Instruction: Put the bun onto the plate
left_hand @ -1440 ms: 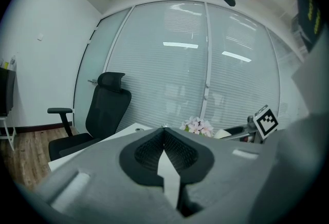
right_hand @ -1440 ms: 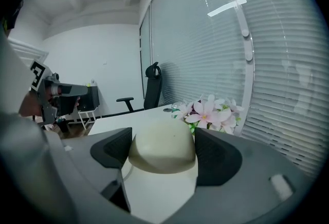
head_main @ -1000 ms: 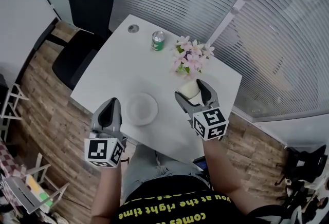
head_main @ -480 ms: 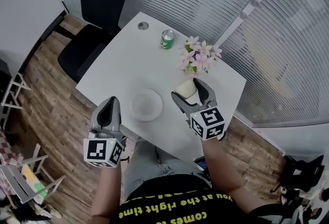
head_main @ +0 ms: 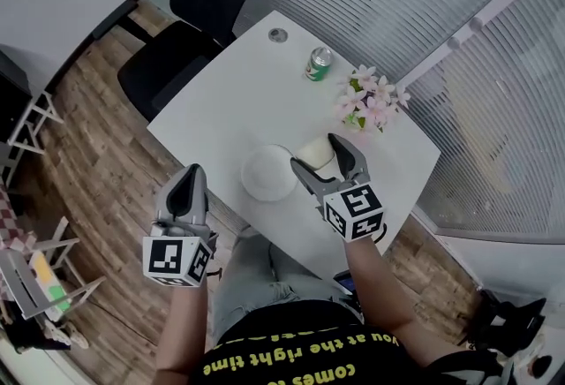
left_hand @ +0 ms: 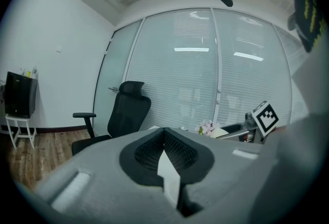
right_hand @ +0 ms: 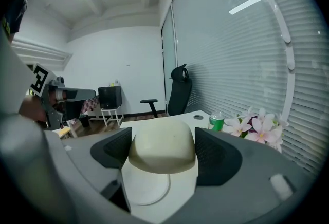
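One bun, one plate, one green can, one bunch of pink flowers, one white table, one black chair at upper left. Two grippers: left gripper, right gripper.

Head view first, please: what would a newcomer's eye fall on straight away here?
The pale bun clamped in the right gripper, just by the white plate on the white table. Next, the pink flowers and green can farther back; the left gripper hangs shut, empty.

The right gripper has carried the bun left toward the plate. The bun is now just beside the plate's right edge
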{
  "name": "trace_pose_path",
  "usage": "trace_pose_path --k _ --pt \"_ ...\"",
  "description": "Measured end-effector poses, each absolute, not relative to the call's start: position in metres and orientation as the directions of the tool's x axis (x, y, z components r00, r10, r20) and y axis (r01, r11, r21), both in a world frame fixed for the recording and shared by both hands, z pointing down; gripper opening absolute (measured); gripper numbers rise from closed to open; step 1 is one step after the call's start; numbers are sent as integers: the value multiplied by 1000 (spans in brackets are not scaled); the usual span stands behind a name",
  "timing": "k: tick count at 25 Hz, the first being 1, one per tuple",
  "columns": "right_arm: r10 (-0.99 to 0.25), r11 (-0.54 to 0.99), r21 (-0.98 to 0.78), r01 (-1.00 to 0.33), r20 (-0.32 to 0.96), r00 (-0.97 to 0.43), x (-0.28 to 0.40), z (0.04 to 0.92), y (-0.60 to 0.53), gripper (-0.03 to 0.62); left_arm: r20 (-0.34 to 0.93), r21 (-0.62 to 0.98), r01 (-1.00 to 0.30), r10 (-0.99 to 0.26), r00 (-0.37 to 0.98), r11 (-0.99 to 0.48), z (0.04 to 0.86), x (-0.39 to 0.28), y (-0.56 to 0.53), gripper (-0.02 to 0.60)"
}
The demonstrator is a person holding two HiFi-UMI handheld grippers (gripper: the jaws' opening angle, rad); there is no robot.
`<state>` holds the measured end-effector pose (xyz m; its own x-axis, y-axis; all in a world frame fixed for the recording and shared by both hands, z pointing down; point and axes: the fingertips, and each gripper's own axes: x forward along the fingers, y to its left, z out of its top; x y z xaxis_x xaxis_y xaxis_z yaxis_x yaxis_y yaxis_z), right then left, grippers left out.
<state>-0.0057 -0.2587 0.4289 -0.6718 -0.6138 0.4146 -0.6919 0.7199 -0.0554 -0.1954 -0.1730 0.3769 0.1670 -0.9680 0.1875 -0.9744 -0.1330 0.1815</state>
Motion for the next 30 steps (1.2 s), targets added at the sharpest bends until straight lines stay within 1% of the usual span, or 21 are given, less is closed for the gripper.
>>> trace_pose_path --k 14,23,30 --pt "-508 794 -85 -602 451 -734 -49 464 -254 390 228 179 -983 -971 72 -31 396 -222 -157 1" --pt "-450 828 -96 -552 474 -757 -68 484 -245 390 246 181 -983 -969 38 8 408 -228 -153 0" --pt "-414 855 -65 -515 513 -752 -81 506 -236 390 261 191 -981 -965 26 25 416 -231 -149 1"
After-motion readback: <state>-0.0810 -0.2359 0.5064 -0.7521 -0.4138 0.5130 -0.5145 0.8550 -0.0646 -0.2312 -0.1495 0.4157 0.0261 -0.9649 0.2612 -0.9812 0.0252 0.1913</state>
